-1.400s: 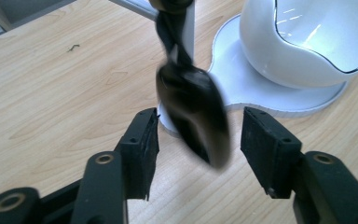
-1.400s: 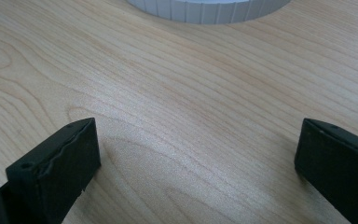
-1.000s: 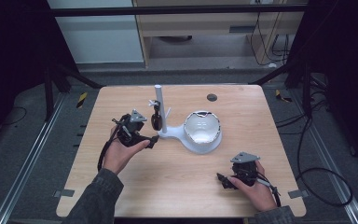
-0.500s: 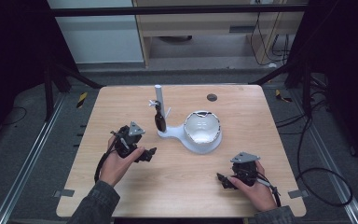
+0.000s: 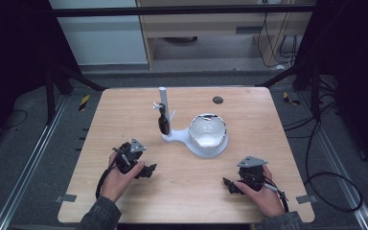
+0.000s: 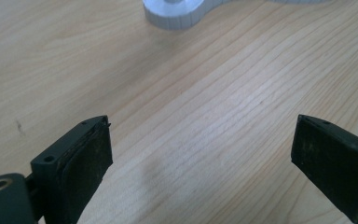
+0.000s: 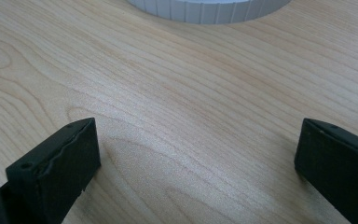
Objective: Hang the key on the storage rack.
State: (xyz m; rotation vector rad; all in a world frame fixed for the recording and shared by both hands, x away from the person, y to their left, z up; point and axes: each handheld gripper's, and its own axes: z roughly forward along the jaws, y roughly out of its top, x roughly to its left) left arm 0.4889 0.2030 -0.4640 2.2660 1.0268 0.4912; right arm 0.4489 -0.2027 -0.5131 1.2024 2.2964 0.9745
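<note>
A white stand (image 5: 191, 141) sits mid-table, with an upright post (image 5: 163, 103) and a round bowl-like cup (image 5: 207, 132) on its base. A dark object (image 5: 163, 122) hangs from the post. My left gripper (image 5: 146, 171) rests low on the wood at the front left, open and empty; its jaws stand wide apart in the left gripper view (image 6: 200, 161), the stand's base (image 6: 182, 11) ahead. At the front right my right gripper (image 5: 227, 184) is open and empty, jaws wide in the right gripper view (image 7: 198, 163), the stand's ribbed rim (image 7: 209, 9) ahead.
The wooden table (image 5: 124, 115) has a small dark round hole (image 5: 217, 100) near its far edge. Cables trail from both grippers toward the front edge. Dark frame posts, floor cables and a shelf unit stand beyond the table.
My left gripper has drawn back from beside the stand's post toward the front left of the table and come down near the wood. The right gripper has stayed put.
</note>
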